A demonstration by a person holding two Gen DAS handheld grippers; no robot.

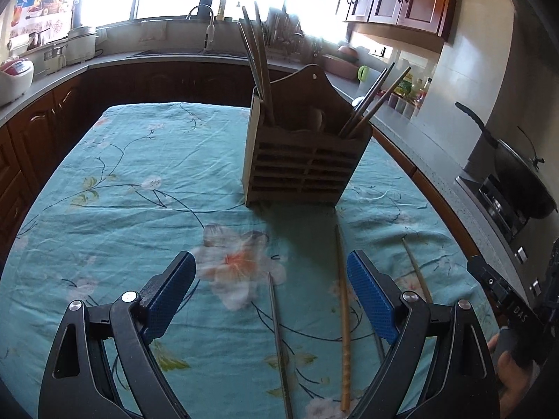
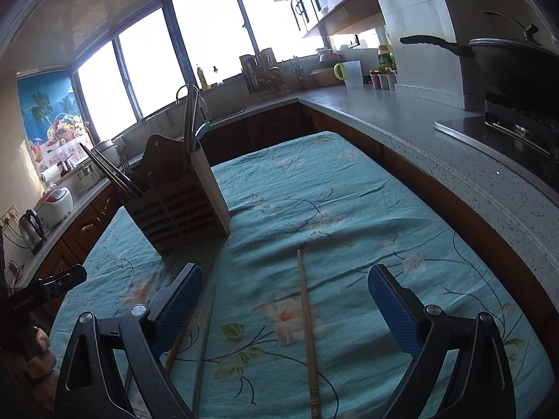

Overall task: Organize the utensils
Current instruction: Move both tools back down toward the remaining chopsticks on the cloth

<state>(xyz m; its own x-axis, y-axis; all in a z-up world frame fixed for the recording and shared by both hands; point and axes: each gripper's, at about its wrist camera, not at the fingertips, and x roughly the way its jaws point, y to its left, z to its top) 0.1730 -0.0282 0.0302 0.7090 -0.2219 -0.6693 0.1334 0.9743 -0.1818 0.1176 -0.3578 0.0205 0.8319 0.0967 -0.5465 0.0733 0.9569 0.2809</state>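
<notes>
A wooden utensil holder (image 1: pixel 304 164) stands on the teal flowered tablecloth (image 1: pixel 139 209), with chopsticks (image 1: pixel 258 66) upright at its left and more (image 1: pixel 374 101) leaning at its right. It also shows in the right wrist view (image 2: pixel 181 202). Loose on the cloth lie a metal chopstick (image 1: pixel 277 335), a wooden chopstick (image 1: pixel 343 317) and another wooden one (image 1: pixel 417 272). My left gripper (image 1: pixel 270 289) is open above the first two, empty. My right gripper (image 2: pixel 284 300) is open and empty over a wooden chopstick (image 2: pixel 309 331), with a metal chopstick (image 2: pixel 206 342) beside its left finger.
A grey counter (image 2: pixel 436 132) runs along the table's right side with a wok (image 2: pixel 506 66) on a stove. Sink, rice cooker (image 1: pixel 15 76) and kettle (image 2: pixel 31 227) line the far and left counters. The other gripper's body (image 1: pixel 513 314) is at the right.
</notes>
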